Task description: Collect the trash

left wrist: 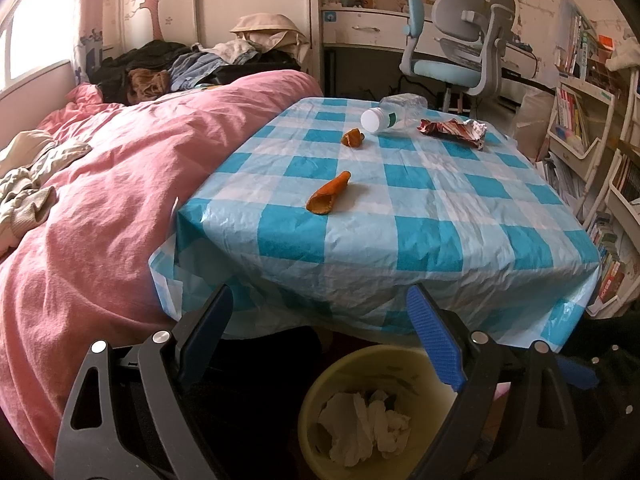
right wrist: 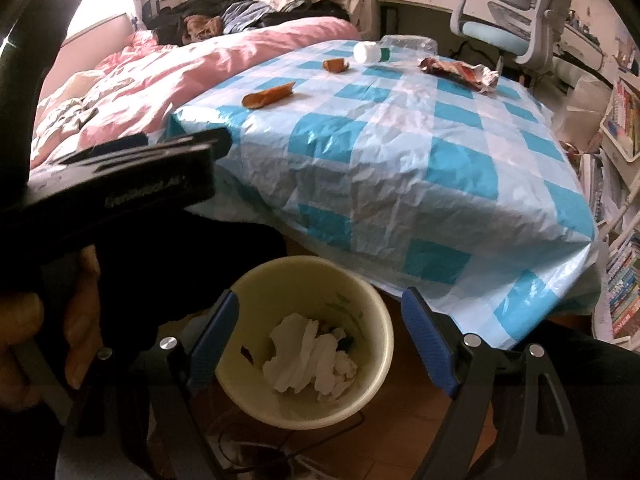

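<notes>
A table with a blue-and-white checked cloth (left wrist: 432, 208) holds two orange peels (left wrist: 329, 197) (left wrist: 353, 137), a clear plastic bottle with a white cap (left wrist: 394, 114) lying on its side, and a crumpled red and silver wrapper (left wrist: 454, 130). A pale yellow bin (left wrist: 320, 392) with white tissues (left wrist: 362, 426) stands on the floor below the table's near edge. My left gripper (left wrist: 320, 320) is open and empty above it. My right gripper (right wrist: 320, 328) is open and empty over the bin (right wrist: 372, 364). The same trash shows in the right wrist view: peels (right wrist: 269, 95) (right wrist: 335, 65), bottle (right wrist: 390, 50), wrapper (right wrist: 460, 72).
A bed with a pink duvet (left wrist: 120, 184) and piled clothes (left wrist: 180, 68) runs along the table's left side. A grey and blue desk chair (left wrist: 460, 48) stands behind the table. Bookshelves (left wrist: 592, 128) line the right. The left gripper's body (right wrist: 120, 184) crosses the right wrist view.
</notes>
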Demonstrator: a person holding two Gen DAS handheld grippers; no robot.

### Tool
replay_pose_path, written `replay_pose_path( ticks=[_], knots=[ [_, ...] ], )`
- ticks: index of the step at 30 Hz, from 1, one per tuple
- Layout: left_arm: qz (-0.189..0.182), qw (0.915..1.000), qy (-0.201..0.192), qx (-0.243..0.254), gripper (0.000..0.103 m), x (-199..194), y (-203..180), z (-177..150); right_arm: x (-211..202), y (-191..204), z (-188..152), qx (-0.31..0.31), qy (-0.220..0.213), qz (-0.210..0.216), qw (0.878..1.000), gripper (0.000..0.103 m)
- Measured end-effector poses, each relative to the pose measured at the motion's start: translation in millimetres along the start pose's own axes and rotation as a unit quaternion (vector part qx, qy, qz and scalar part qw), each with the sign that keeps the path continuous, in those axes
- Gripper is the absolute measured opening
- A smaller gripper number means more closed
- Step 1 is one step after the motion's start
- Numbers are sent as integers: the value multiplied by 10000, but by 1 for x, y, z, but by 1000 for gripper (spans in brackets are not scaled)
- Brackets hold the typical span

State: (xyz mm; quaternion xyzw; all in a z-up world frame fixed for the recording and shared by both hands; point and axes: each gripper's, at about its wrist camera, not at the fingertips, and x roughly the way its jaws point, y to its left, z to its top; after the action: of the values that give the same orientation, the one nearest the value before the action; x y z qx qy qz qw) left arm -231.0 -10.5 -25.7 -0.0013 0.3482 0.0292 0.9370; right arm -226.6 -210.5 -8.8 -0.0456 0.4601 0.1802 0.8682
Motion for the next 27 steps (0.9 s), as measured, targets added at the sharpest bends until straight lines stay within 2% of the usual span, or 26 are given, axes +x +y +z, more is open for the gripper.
replay_pose_path(
  ticks=[11, 27],
  knots=[
    [4, 10000, -6, -21, 86, 0, 3, 1, -10, -11, 3, 263, -297, -173, 9991, 82],
    [-73, 9997, -37, -209, 87, -3, 8, 7, -6, -1, 3, 19, -224, -288, 9993, 82]
  ],
)
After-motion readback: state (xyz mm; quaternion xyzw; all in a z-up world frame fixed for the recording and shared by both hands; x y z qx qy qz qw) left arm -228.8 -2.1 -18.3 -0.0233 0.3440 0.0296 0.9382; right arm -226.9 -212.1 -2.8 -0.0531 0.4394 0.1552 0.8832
